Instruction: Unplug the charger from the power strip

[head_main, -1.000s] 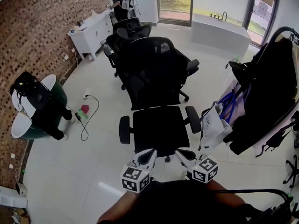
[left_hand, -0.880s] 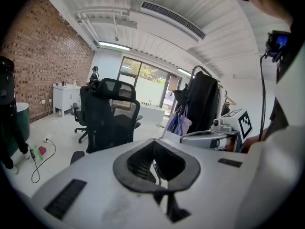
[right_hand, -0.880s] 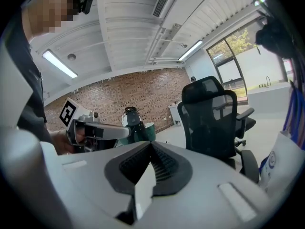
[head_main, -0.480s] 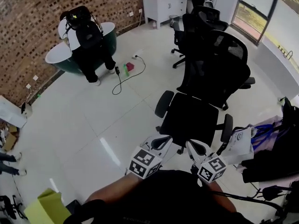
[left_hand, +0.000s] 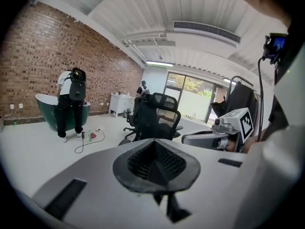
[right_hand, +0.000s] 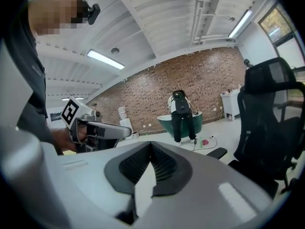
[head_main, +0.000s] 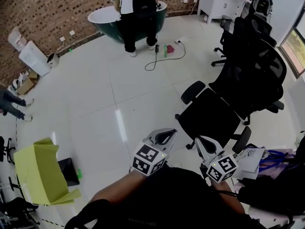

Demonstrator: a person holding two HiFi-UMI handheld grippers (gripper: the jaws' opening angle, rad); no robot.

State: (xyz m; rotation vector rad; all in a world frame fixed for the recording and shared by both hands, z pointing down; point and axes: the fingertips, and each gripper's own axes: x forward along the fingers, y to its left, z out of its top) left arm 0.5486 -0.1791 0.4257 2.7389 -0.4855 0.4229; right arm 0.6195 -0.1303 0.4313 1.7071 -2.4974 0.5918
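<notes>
left gripper (head_main: 164, 134) grey | right gripper (head_main: 203, 143) grey | marker cubes (head_main: 148, 159) (head_main: 221, 167) black-white | top (head_main: 176, 204) black

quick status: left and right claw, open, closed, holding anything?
Left claw: closed, empty.
Right claw: closed, empty.

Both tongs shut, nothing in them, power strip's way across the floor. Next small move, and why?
Probably walk forward over the open tile toward the power strip, keeping left of the office chair. The strip lies far off by the green bathtub with a black cable looping from it. The left tongs and right tongs are shut, empty and close to the body.
</notes>
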